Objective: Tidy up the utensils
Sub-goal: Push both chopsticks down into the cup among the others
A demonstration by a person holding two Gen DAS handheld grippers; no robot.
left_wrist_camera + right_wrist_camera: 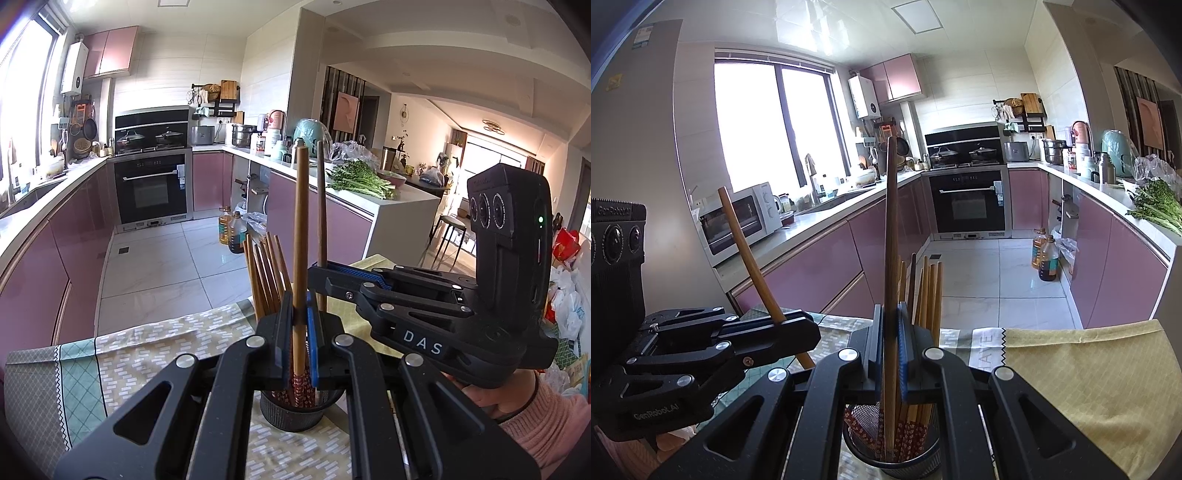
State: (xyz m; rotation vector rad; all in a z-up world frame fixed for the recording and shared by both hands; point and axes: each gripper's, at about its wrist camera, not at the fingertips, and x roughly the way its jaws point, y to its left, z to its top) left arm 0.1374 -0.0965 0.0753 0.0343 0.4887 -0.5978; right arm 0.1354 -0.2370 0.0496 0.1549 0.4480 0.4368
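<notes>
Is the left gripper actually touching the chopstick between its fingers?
Touching. In the left wrist view the left gripper has its blue pads closed against the chopstick, no gap on either side. The right wrist view agrees: the stick passes through its shut fingers.

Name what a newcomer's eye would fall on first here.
Two black grippers, each shut on one upright wooden chopstick: the left gripper and the right gripper. Just below them stands a dark mesh holder of chopsticks on a patterned tablecloth, with a pink-cabinet kitchen behind.
</notes>
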